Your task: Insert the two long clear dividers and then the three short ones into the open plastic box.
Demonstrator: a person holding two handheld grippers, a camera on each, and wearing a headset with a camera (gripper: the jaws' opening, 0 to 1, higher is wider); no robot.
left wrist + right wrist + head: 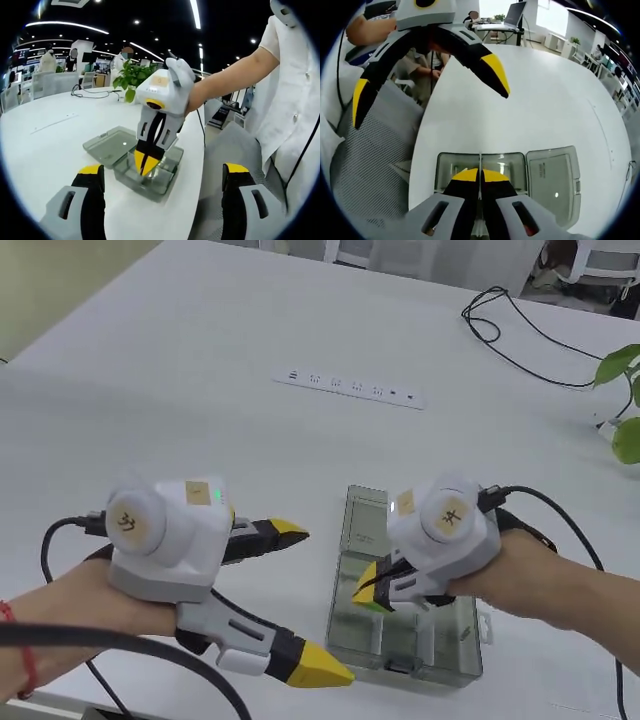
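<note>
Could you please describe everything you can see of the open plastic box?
The plastic box is a shallow rectangular case of clear, grey-tinted plastic, lying flat on the white table near its front edge. Its lid is swung fully open and rests flat on the table beside the tray. Faint partition lines show inside the tray. The right gripper reaches down into the tray with jaws shut, apparently pinching a thin clear divider standing upright across it.
</note>
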